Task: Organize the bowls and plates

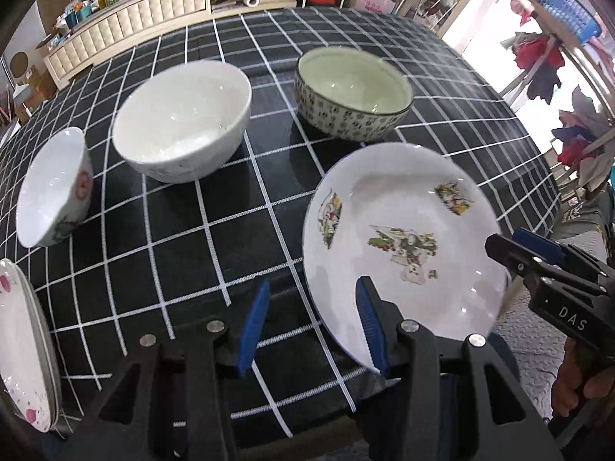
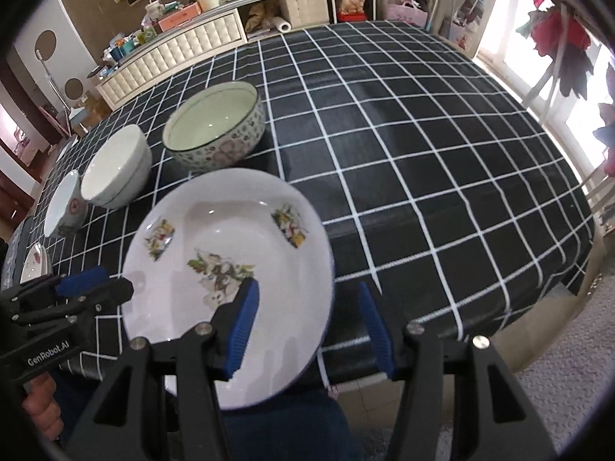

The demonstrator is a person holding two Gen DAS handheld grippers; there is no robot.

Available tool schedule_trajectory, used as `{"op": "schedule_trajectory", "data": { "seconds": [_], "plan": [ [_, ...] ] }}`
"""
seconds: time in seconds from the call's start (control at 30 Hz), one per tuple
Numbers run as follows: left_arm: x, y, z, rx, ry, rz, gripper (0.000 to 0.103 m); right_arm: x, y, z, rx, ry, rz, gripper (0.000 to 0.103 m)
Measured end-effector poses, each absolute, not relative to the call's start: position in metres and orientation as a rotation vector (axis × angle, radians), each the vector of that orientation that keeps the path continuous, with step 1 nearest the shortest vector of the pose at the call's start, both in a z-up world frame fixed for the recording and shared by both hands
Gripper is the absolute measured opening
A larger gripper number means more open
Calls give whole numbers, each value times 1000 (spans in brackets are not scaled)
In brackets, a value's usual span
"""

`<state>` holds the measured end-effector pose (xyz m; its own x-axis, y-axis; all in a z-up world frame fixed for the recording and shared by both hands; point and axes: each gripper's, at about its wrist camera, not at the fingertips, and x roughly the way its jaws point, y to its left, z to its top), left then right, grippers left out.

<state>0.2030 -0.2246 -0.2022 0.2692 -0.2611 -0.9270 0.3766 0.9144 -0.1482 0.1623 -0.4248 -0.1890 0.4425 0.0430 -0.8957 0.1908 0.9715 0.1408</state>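
Currently both grippers open, unladen: left gripper (image 1: pixel 311 330) straddles near rim of floral plate (image 1: pixel 399 207); right gripper (image 2: pixel 307 328) straddles its right rim, pads not touching

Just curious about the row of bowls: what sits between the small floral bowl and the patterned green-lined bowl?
The plain white bowl stands between the small floral bowl and the patterned bowl, as the left wrist view shows most clearly.
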Motion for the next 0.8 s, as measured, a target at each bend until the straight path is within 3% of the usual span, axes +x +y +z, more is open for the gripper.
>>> {"op": "schedule_trajectory", "data": {
  "seconds": [0.23,0.3,0.5,0.8],
  "plan": [
    [216,-234,-222,120,1264,-438,44,175,-428,-205,239,1125,-89,58],
    [217,-237,-225,123,1268,-445,39,177,-428,-206,228,1123,-86,58],
    [216,-243,-229,102,1275,-488,21,174,-426,-211,224,1142,-58,27],
    [209,-242,-224,130,1246,-480,20,170,-428,-207,241,1132,-58,25]
  ]
}}
